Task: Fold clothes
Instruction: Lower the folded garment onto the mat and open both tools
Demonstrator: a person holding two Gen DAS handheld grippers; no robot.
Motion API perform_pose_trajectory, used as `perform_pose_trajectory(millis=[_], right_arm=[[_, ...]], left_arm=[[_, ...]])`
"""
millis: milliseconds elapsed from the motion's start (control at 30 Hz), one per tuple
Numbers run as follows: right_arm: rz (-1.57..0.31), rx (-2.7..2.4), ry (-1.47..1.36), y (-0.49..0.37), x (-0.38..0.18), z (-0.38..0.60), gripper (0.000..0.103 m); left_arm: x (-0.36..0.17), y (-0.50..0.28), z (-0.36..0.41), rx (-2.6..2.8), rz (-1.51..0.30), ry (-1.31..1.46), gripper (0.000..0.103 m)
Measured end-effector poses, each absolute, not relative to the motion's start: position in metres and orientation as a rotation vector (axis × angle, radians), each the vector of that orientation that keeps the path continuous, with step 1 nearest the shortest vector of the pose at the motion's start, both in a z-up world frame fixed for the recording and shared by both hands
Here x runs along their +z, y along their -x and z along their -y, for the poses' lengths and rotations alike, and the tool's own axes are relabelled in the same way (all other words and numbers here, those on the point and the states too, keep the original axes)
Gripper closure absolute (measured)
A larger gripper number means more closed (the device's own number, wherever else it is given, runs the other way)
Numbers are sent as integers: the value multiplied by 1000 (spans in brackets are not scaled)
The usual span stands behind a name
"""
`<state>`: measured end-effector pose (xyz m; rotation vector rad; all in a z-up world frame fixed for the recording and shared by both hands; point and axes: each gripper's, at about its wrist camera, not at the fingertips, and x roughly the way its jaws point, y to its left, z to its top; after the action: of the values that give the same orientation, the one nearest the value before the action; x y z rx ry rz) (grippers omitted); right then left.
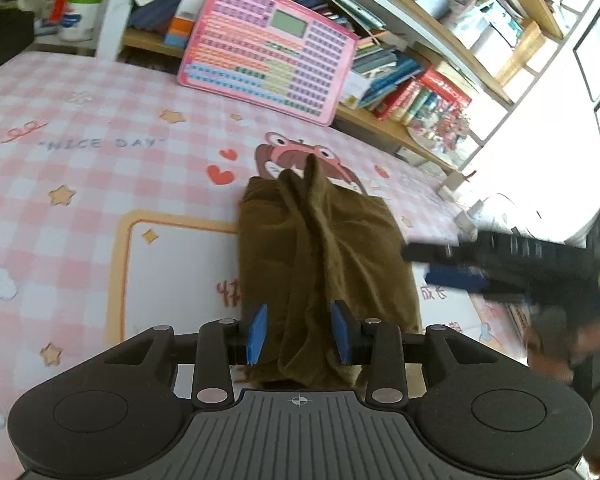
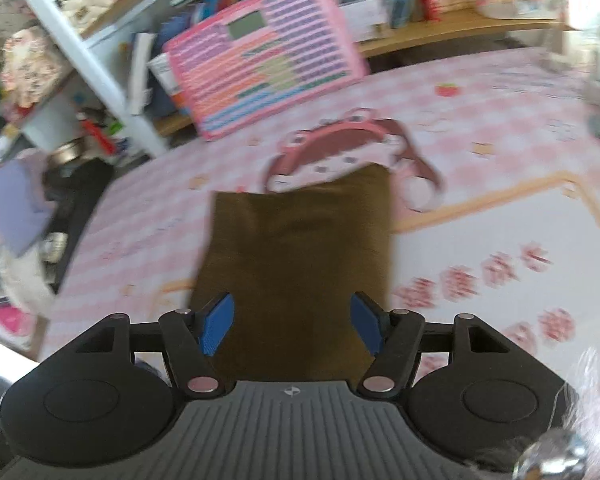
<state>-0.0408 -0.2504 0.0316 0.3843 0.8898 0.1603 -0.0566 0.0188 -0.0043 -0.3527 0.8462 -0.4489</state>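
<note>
An olive-brown garment (image 1: pixel 340 240) lies folded into a narrow rectangle on the pink checked mat (image 1: pixel 100 120). A bunched ridge of it runs down the middle toward my left gripper (image 1: pixel 300 336). That ridge passes between the blue pads (image 1: pixel 257 334), which stand apart from it, so the gripper is open. In the right wrist view the garment (image 2: pixel 300 248) looks flat and smooth. My right gripper (image 2: pixel 292 326) hovers over its near end, jaws wide open with nothing gripped. The right gripper (image 1: pixel 420 266) also shows blurred at the garment's right edge in the left wrist view.
A pink toy keyboard board (image 1: pixel 268 64) leans against low bookshelves (image 1: pixel 412 92) at the mat's far edge. A white post (image 1: pixel 116 12) stands at the back left. A dark bag and clutter (image 2: pixel 68 200) sit off the mat's left side.
</note>
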Motion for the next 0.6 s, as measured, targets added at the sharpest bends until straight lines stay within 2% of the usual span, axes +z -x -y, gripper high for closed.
perform_pose_trajectory(millis=[600], right_arm=[[-994, 13, -386, 75, -11, 253, 38]], left_arm=[[-13, 50, -17, -492, -862, 359, 68]])
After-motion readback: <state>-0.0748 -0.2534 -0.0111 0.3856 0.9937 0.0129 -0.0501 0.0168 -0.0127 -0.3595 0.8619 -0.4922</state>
